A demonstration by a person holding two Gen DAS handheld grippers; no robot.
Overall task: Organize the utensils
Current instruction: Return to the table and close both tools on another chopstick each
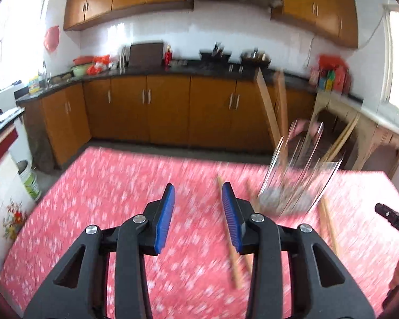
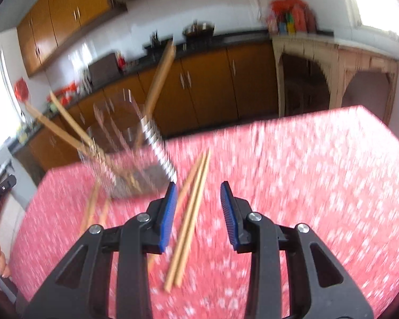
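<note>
Bench (image 2: pixel 319 172), red cloth: glass holder (image 2: pixel 130 154) with chopsticks (image 2: pixel 159 79); loose chopsticks (image 2: pixel 191 220) near; left gripper (image 1: pixel 198 194) and right gripper (image 2: pixel 198 192) parted, empty

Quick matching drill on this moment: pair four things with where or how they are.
1. right gripper
2. holder
3. tablecloth
4. cabinets

a. red with white pattern
b. orange-brown doors
c. open above two loose chopsticks
d. clear, with chopsticks standing in it

Pairs: 1-c, 2-d, 3-a, 4-b
</note>
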